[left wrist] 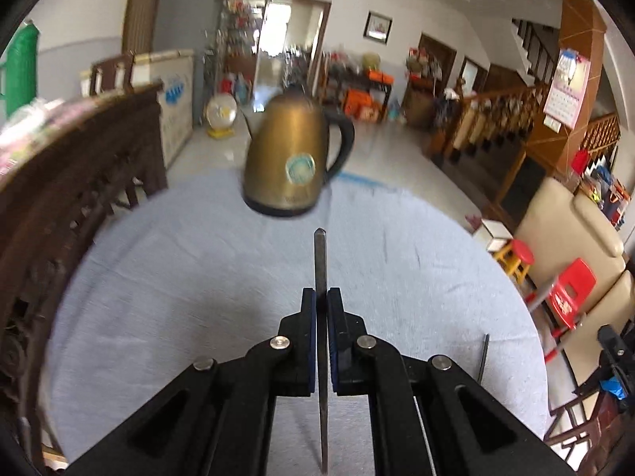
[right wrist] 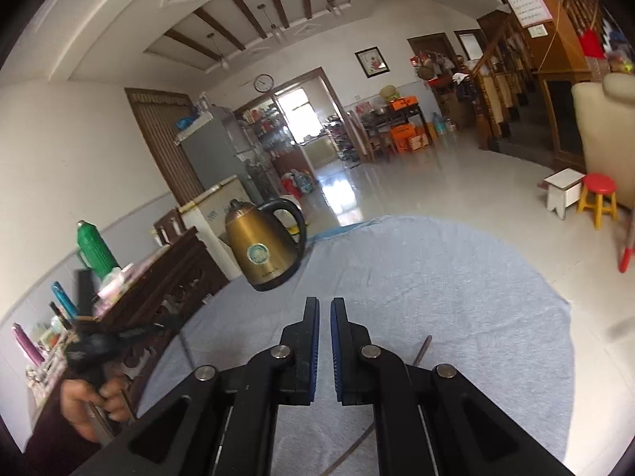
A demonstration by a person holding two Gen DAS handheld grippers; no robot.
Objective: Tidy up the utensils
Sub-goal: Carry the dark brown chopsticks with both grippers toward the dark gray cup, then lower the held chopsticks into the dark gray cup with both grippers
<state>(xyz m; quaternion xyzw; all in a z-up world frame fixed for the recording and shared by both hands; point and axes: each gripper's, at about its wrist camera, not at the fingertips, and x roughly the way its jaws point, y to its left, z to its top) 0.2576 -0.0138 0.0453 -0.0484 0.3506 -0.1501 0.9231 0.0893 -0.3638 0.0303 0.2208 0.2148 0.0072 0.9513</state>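
My left gripper (left wrist: pixel 321 295) is shut on a thin dark metal utensil handle (left wrist: pixel 320 261) that points forward above the blue-grey cloth (left wrist: pixel 198 277). Its working end is hidden below the jaws. A second thin dark utensil (left wrist: pixel 483 359) lies on the cloth at the right, and shows by my right gripper's right finger (right wrist: pixel 421 351). My right gripper (right wrist: pixel 324 305) is held above the cloth, jaws almost closed with a narrow gap, holding nothing.
A brass-coloured kettle (left wrist: pixel 295 158) with a black handle stands at the far side of the cloth, also in the right wrist view (right wrist: pixel 260 250). A dark carved wooden cabinet (left wrist: pixel 71 198) borders the table's left. Red stools (left wrist: pixel 571 293) and a cream sofa stand right.
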